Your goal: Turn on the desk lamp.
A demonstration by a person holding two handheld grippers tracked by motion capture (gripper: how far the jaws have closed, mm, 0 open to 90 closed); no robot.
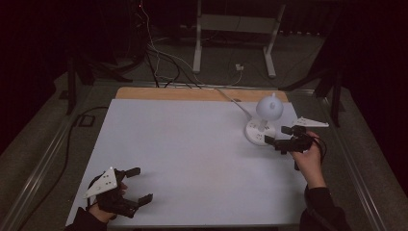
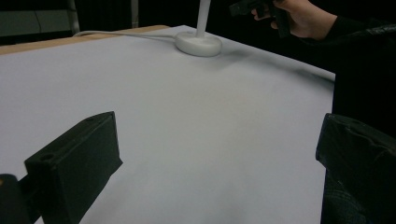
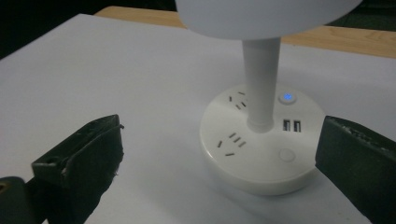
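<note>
- The desk lamp (image 1: 262, 122) sits at the far right of the white table (image 1: 192, 159). It has a round base (image 3: 261, 144) with socket slots, two USB ports (image 3: 291, 125), a lit blue button (image 3: 287, 98) and a plain round button (image 3: 286, 155), and its dome shade (image 1: 268, 108) sits on a thin stem (image 3: 260, 84).
- The right gripper (image 1: 287, 137) is right next to the base with its jaws spread wide and nothing in them, aimed at the base from the near side.
- My guess is a button press comes next. The buttons are small and the jaws are chunky, so it'd be easy to hit the USB ports or clip the stem instead.
- Shoving sideways could just slide the light base across the smooth tabletop, or tip the whole top-heavy thing.
- The shade hangs over the base, so coming in from above looks blocked.
- The lamp's white cable (image 1: 235, 103) runs off the far edge. Dragging the lamp could tug on it.
- The left gripper (image 1: 137, 185) is way off at the near left corner, also wide open and empty, with clear table between it and the lamp.
</note>
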